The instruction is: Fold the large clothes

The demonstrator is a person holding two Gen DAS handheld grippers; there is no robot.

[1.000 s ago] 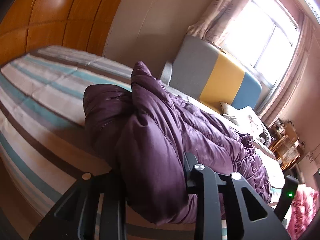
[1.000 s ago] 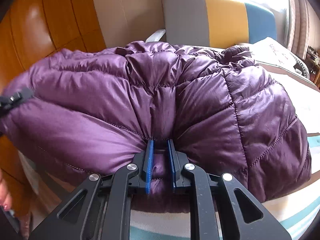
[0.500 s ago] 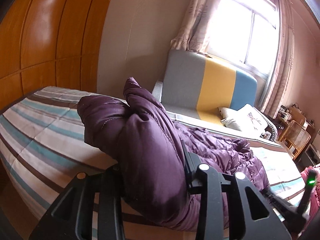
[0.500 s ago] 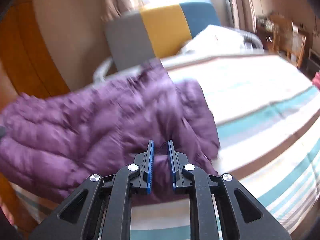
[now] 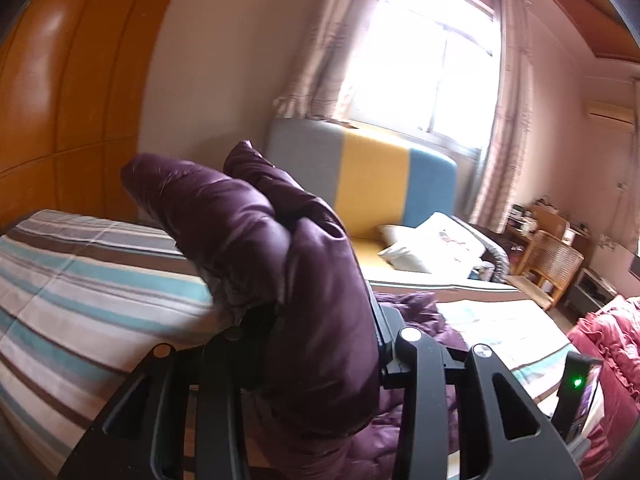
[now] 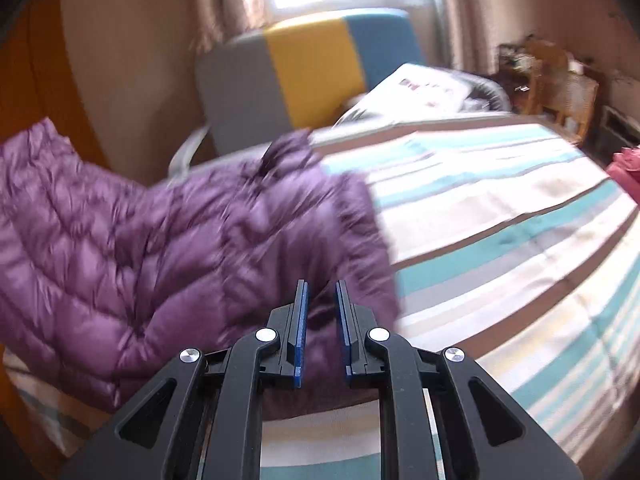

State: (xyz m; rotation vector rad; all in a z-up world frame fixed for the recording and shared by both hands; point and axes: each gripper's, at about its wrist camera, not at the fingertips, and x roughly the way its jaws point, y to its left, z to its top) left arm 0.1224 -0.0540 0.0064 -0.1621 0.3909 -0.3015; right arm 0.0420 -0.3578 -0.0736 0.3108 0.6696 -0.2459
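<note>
A purple quilted down jacket [image 6: 160,248] lies on a striped bed [image 6: 500,240]. My left gripper [image 5: 320,320] is shut on a thick fold of the jacket [image 5: 280,260] and holds it up above the bed; its fingertips are hidden by the fabric. My right gripper [image 6: 322,304] is shut on the jacket's near edge, with purple fabric between its blue pads [image 6: 301,328]. The right wrist view is motion-blurred. The other gripper shows at the lower right of the left wrist view [image 5: 576,392], with a green light.
A grey, yellow and blue sofa [image 5: 380,184] with a white pillow [image 5: 432,244] stands beyond the bed under a bright window [image 5: 432,56]. Wooden panelling [image 5: 72,92] is on the left. Rattan furniture [image 5: 552,256] and a red quilt [image 5: 612,340] are at right.
My left gripper has lifted its fold of the jacket higher. My right gripper has drawn the jacket's edge toward me and swung right, so more of the bed shows.
</note>
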